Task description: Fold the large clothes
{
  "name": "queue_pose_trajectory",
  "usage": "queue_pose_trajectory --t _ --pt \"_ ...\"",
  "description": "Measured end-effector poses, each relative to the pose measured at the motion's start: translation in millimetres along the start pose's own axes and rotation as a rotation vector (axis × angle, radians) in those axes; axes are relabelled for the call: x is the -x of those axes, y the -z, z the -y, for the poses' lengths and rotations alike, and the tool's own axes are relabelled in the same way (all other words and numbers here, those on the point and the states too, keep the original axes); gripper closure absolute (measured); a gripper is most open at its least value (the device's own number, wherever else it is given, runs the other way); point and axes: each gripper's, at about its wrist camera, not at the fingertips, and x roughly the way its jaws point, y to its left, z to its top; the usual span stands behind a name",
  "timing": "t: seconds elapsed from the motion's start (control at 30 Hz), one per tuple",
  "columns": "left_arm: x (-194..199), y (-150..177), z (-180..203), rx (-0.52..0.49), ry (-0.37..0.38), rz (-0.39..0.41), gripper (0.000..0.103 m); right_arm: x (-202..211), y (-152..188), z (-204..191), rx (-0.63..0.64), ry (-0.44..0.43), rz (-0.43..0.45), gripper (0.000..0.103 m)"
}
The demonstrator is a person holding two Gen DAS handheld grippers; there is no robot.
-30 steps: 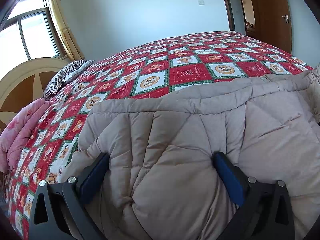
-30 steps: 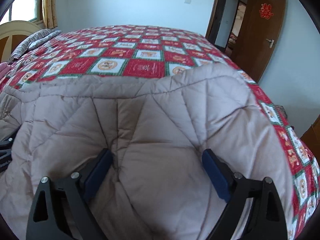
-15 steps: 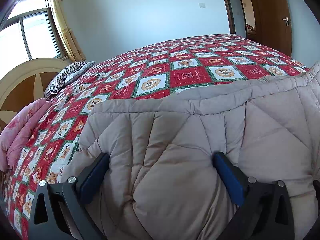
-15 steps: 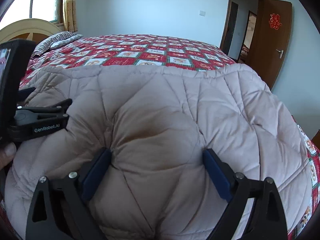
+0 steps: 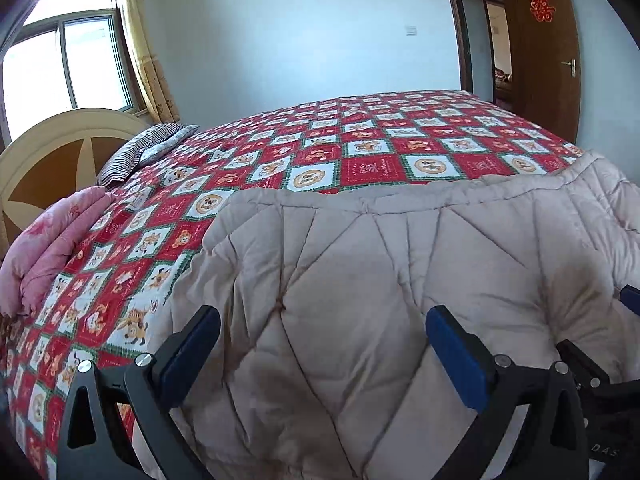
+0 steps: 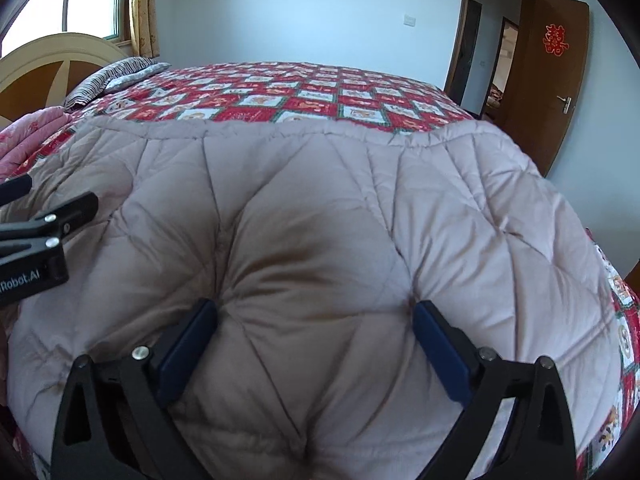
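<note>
A beige quilted padded garment (image 5: 384, 280) lies on the near part of the bed; it also fills the right wrist view (image 6: 320, 220). My left gripper (image 5: 324, 340) has its jaws wide apart with a thick bunch of the beige fabric bulging between the blue pads (image 5: 456, 356). My right gripper (image 6: 316, 336) stands the same way, pads (image 6: 188, 344) pressed into the fabric on both sides. The left gripper shows at the left edge of the right wrist view (image 6: 44, 232). The right gripper's tip shows at the right edge of the left wrist view (image 5: 630, 296).
The bed has a red patchwork cartoon cover (image 5: 360, 160). A pink folded quilt (image 5: 52, 240) and a striped pillow (image 5: 136, 148) lie by the cream headboard (image 5: 60, 148). A window (image 5: 60, 68) is at left, a brown door (image 5: 540, 40) at right.
Both grippers have drawn back and closer together, with the beige garment bunched up toward me. The left gripper has come into the right wrist view.
</note>
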Motion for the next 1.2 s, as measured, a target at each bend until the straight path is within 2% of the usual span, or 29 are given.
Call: queue_pose_trajectory --t 0.1,0.17,0.27,0.33,0.47,0.57,0.7,0.87,0.97,1.03,1.2 --pt "19 11 5 0.016 0.022 0.021 0.001 41 12 3 -0.022 -0.032 0.079 0.003" --pt "18 21 14 -0.010 0.005 0.014 0.001 56 24 -1 -0.002 -0.028 0.110 0.002" --pt "9 33 17 0.007 0.012 0.019 0.001 40 39 -6 0.016 -0.028 0.036 0.002" --pt "8 36 13 0.038 0.028 0.022 0.001 31 46 -5 -0.001 -0.035 0.033 0.002" --pt "12 41 10 0.050 0.037 0.027 0.001 19 50 -18 0.058 0.020 0.010 0.000" --pt "26 47 0 0.073 0.029 0.052 0.001 12 50 -13 0.038 -0.009 -0.017 0.000" --pt "46 60 -22 0.098 -0.024 0.068 0.001 12 50 -14 0.043 -0.008 -0.020 0.000" --pt "82 85 -70 0.214 -0.132 0.054 0.001 16 51 -10 0.026 -0.024 -0.007 0.000" --pt "90 106 -102 0.356 -0.064 -0.013 0.001 34 55 0 0.004 -0.053 0.020 0.000" --pt "92 115 -109 0.416 -0.013 -0.022 0.001 50 63 3 -0.002 -0.031 0.053 0.000" --pt "71 113 -92 0.434 0.097 -0.056 0.001 37 75 -2 0.058 -0.011 0.008 0.000"
